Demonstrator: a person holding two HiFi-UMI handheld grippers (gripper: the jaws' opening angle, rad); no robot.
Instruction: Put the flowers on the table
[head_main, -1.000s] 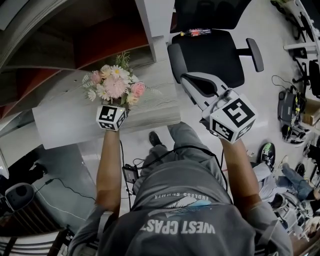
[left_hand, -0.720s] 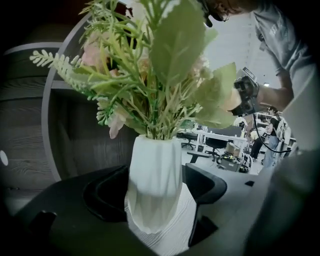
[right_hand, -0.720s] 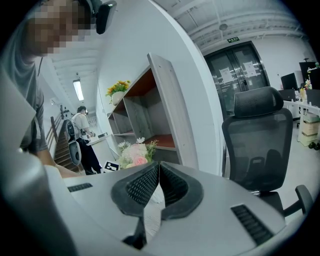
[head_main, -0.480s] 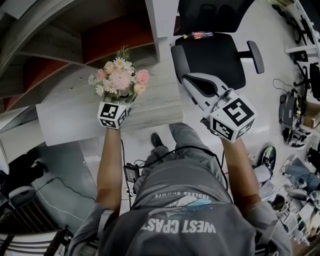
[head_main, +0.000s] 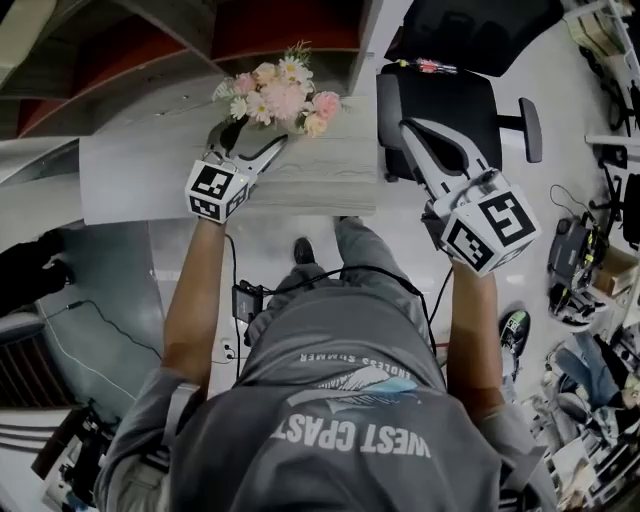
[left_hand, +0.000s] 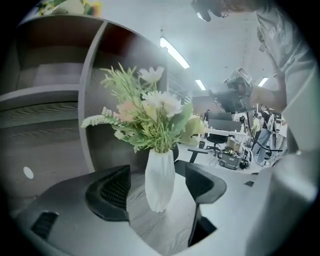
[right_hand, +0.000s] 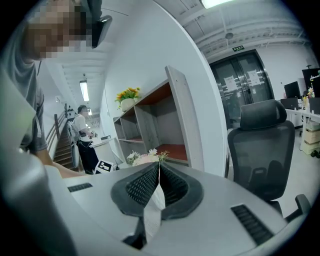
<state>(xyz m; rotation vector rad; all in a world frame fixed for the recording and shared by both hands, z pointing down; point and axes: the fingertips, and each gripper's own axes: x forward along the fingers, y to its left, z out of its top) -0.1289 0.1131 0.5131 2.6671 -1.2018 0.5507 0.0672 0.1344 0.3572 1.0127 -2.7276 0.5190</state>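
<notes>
Now, from the head view, my left gripper (head_main: 252, 140) reaches over the pale wood-grain table (head_main: 150, 170), its jaws spread wide to either side of the flowers (head_main: 283, 95). The left gripper view shows the same left gripper (left_hand: 157, 187) with the white ribbed vase (left_hand: 160, 180) standing between the two dark pads. The vase's base is on the table (left_hand: 165, 227), and a narrow gap shows on each side. The flowers (left_hand: 150, 115), pink, cream and white among green fronds, rise from the vase's mouth.

My right gripper (head_main: 428, 150) is held off the table's right edge, over the white floor (head_main: 400, 235) and in front of a black office chair (head_main: 450, 90). In the right gripper view the right gripper (right_hand: 159, 170) has its jaws pressed together with nothing between them.

Behind the table stands a grey shelf unit (right_hand: 155, 125) with red-brown backing. A bunch of yellow flowers (right_hand: 129, 94) sits on top of it. The office chair (right_hand: 262, 145) is to its right, and dark glass doors (right_hand: 245, 80) lie beyond. A person (right_hand: 86, 142) stands by a staircase at the left, and cables trail across the floor.
</notes>
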